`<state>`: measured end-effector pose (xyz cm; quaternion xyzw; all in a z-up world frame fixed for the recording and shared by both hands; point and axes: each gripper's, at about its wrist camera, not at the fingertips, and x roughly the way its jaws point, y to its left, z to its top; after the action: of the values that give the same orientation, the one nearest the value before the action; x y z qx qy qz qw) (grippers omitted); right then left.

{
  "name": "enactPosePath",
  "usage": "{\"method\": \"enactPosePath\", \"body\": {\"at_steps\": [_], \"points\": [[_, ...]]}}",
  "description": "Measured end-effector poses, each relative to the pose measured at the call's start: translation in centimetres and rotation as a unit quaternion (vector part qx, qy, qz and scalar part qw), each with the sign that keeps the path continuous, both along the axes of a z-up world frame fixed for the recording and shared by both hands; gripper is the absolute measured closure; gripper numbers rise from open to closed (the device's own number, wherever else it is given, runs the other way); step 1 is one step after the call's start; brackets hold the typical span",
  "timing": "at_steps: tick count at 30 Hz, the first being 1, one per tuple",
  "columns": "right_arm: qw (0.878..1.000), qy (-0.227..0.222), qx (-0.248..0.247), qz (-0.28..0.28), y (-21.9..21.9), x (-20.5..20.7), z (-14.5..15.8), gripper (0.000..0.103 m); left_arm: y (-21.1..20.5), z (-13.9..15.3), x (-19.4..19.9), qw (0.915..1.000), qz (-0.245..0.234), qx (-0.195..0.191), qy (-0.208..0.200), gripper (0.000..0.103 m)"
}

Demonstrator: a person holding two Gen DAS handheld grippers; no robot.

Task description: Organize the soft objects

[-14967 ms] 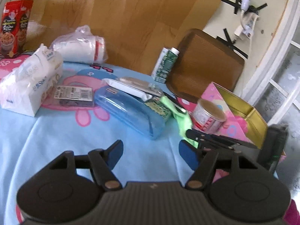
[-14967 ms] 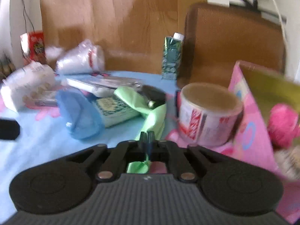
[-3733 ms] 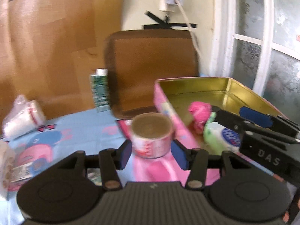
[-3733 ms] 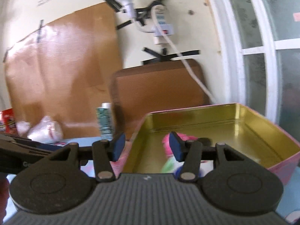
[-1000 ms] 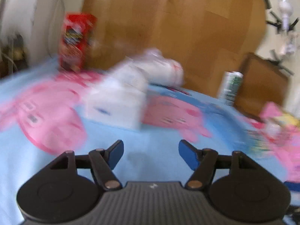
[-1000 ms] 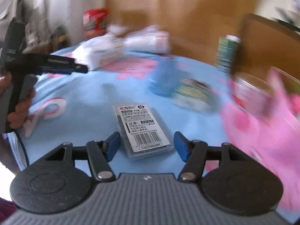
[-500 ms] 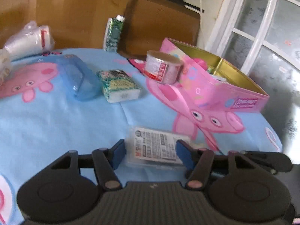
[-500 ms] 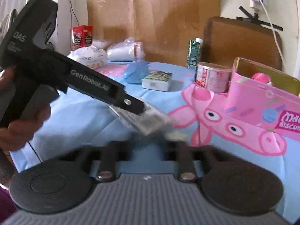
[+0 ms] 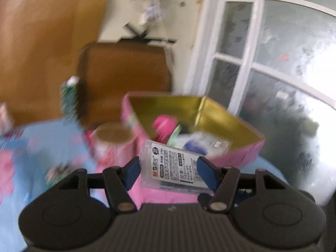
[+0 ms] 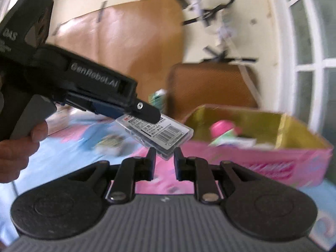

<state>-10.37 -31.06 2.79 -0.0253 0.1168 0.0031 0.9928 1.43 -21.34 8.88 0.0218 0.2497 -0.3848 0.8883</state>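
My left gripper [image 9: 168, 172] is shut on a clear plastic case [image 9: 172, 168] with a printed label and barcode, held in the air in front of the pink tin [image 9: 241, 153]. The case also shows in the right wrist view [image 10: 163, 134], held by the left gripper [image 10: 145, 111] above the table. My right gripper [image 10: 164, 157] is partly open just below the case's near corner; whether it touches is unclear. The tin [image 10: 262, 159] has a gold inside and holds a pink ball [image 10: 222, 128] and a green and white pack [image 9: 199, 142].
A tape roll [image 9: 113, 138] stands left of the tin. A green carton [image 9: 69, 96] and a brown chair back [image 9: 126, 73] are behind. The blue cartoon tablecloth [image 10: 63, 157] holds a small green pack [image 10: 109, 145]. A window [image 9: 283, 63] is on the right.
The left gripper has lifted the clear case off the tablecloth and carried it up toward the pink tin. The right gripper has risen with it and stays just below the case.
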Motion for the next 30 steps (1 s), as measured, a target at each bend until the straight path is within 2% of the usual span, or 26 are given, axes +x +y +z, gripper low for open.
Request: {"method": "enactPosePath", "body": {"at_steps": [3,6,9,12,15,19,25,28,30], "points": [[0.999,0.004,0.005,-0.038,-2.5,1.9,0.6,0.081,-3.8,0.2,1.3,0.9999,-0.008,0.005,-0.014,0.04],[0.997,0.031,0.019,-0.071,-4.5,4.3,0.3,0.077,-6.6,-1.1,3.1,0.9996,-0.004,0.027,0.007,0.038],[0.995,0.023,0.027,-0.095,-5.5,5.3,0.3,0.077,-6.6,-2.0,4.1,0.9991,0.014,0.031,0.026,0.038],[0.995,0.014,0.041,-0.093,-5.4,5.0,0.2,0.077,-3.9,-2.2,4.8,0.9985,0.03,0.013,0.045,0.038],[0.996,0.012,0.039,-0.079,-4.9,5.1,0.0,0.077,0.9,-2.0,4.5,0.9976,0.052,-0.015,0.044,0.037],[0.997,0.003,0.059,-0.051,-3.0,4.8,-0.3,0.077,8.1,-3.3,3.6,0.9925,0.116,-0.01,0.037,0.037],[0.996,0.034,0.047,0.063,3.6,7.0,-0.9,0.077,17.2,-7.0,3.5,0.971,0.231,0.029,0.055,0.037],[0.991,0.063,0.05,0.105,6.7,9.4,-1.2,0.076,20.9,-8.1,3.9,0.953,0.296,0.034,0.058,0.037],[0.987,0.08,0.049,0.133,9.1,11.5,-1.2,0.067,23.0,-8.9,4.3,0.9409,0.331,0.022,0.069,0.037]]}}
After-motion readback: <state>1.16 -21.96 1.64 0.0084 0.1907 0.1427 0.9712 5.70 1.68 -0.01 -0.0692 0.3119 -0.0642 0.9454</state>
